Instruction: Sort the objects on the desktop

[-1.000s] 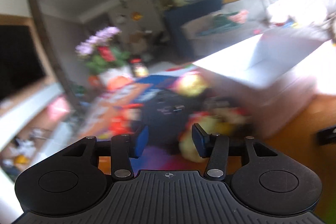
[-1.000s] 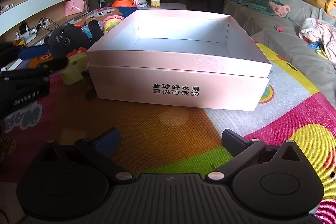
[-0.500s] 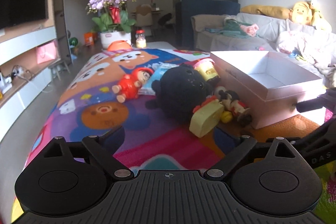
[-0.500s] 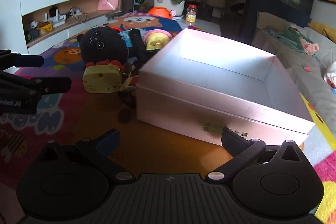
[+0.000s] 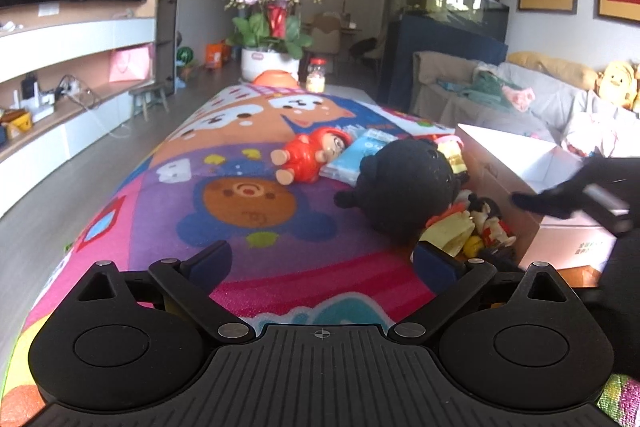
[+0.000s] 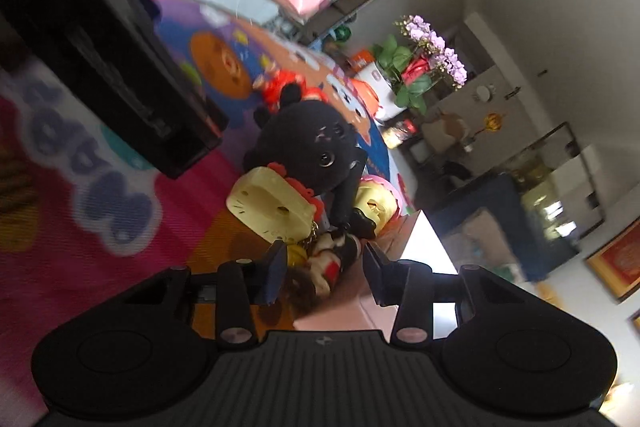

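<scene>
left gripper (image 5: 322, 263): jaws opening, wide apart, empty | right gripper (image 6: 324, 269): jaws closing around small doll (image 6: 334, 259), contact unclear | pink box (image 5: 560, 187) interior: left view only

Bare play mat (image 5: 248, 211) lies open leftward; black plush (image 5: 404, 183) and box (image 5: 520, 163) block the right.

- Home living room.
- Sofa (image 5: 548, 99) with plush toys at two o'clock.
- Potted orchids (image 5: 274, 23) at twelve.
- Television shelving (image 5: 76, 39) at ten o'clock.
</scene>
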### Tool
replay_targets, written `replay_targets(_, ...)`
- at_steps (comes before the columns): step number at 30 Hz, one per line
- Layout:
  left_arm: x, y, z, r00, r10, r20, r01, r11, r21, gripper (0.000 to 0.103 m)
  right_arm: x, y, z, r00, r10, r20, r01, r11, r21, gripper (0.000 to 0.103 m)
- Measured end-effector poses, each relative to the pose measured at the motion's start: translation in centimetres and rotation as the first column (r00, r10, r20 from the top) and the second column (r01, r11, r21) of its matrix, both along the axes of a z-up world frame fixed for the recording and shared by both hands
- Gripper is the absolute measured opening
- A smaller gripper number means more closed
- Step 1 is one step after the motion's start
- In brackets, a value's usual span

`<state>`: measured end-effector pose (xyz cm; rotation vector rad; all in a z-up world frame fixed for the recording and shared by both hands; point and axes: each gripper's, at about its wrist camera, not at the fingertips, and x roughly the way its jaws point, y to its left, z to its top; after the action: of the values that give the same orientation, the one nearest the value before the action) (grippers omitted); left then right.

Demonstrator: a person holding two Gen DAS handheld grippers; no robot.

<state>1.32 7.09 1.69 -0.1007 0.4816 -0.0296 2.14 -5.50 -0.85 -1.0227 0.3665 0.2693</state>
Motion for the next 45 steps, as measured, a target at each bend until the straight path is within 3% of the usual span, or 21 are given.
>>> replay_targets(4,0.0,0.4,0.0,0.999,0.035,-0.008,-0.035,0.999,-0.023,0.101,2.4,1.2,-1.2,0.999,-0.046,0.004,0.046,0.998,-0.051,0.041)
replay_targets(9,0.3,2.3,-0.3,0.997,0.068,-0.038,-0.073,0.989,-0.132,0.101,4.0,1.6,-0.2,0.996,-0.082,-0.04,0.081,0.996,-0.035,0.04)
replay_targets(11,0.2,2.7,-0.3,0.996,0.08,-0.036,-0.085,0.984,-0.155,0.101,3.7,1.2,0.4,0.996,-0.077,-0.052,0.077,0.997,-0.016,0.026)
replay_targets(15,0.2,2.9,-0.3,0.995,0.093,-0.044,-0.1,0.98,-0.172,0.101,0.9,-0.6,1.7,0.996,-0.046,-0.082,0.052,0.997,0.063,0.025)
replay_targets(18,0.2,2.8,-0.3,0.995,0.092,-0.04,-0.097,0.982,-0.163,0.101,-1.8,-3.8,2.7,0.985,-0.036,-0.168,0.06,0.989,0.138,0.025)
replay_targets(21,0.2,2.6,-0.3,0.995,0.093,-0.037,-0.098,0.983,-0.155,0.101,-4.3,-6.2,4.9,0.97,-0.021,-0.243,0.076,0.974,0.215,0.007)
replay_targets(24,0.2,2.4,-0.2,0.995,0.093,-0.036,-0.097,0.985,-0.142,0.101,-6.3,-9.5,6.3,0.962,-0.095,-0.256,0.166,0.948,0.272,0.004)
replay_targets(25,0.2,2.2,-0.2,0.995,0.09,-0.038,-0.094,0.987,-0.133,0.101,-6.6,-10.8,6.8,0.958,-0.115,-0.262,0.195,0.932,0.305,0.005)
replay_targets(27,0.3,1.7,-0.1,0.996,0.082,-0.04,-0.086,0.991,-0.103,0.101,-6.0,-14.4,8.1,0.944,-0.167,-0.285,0.28,0.863,0.42,0.016)
replay_targets(29,0.2,1.0,0.0,0.998,0.062,-0.028,-0.064,0.996,-0.062,0.101,-4.9,-17.9,9.1,0.921,-0.263,-0.288,0.382,0.756,0.531,0.05)
replay_targets(32,0.0,-0.2,0.3,1.0,0.014,-0.015,-0.014,1.0,-0.002,0.101,-1.6,-23.2,9.5,0.863,-0.387,-0.326,0.501,0.564,0.657,0.053)
replay_targets(34,-0.1,-1.1,0.4,0.999,-0.046,-0.03,0.046,0.999,0.014,0.101,0.2,-25.2,9.3,0.832,-0.418,-0.365,0.544,0.483,0.686,0.053)
replay_targets(37,-0.3,-2.6,0.5,0.987,-0.152,-0.051,0.154,0.988,0.026,0.101,2.2,-26.2,8.5,0.826,-0.378,-0.419,0.559,0.45,0.696,0.053)
replay_targets(40,-0.4,-4.4,0.5,0.969,-0.24,-0.061,0.244,0.969,0.05,0.101,3.3,-24.7,8.1,0.838,-0.346,-0.422,0.545,0.478,0.689,0.063)
replay_targets(42,-0.1,-5.3,0.7,0.958,-0.278,-0.064,0.281,0.958,0.052,0.101,4.3,-23.3,7.8,0.86,-0.314,-0.403,0.511,0.508,0.694,0.063)
replay_targets(45,0.9,-6.1,0.9,0.956,-0.284,-0.072,0.288,0.957,0.046,0.101,5.1,-22.1,7.4,0.88,-0.238,-0.412,0.474,0.503,0.722,0.063)
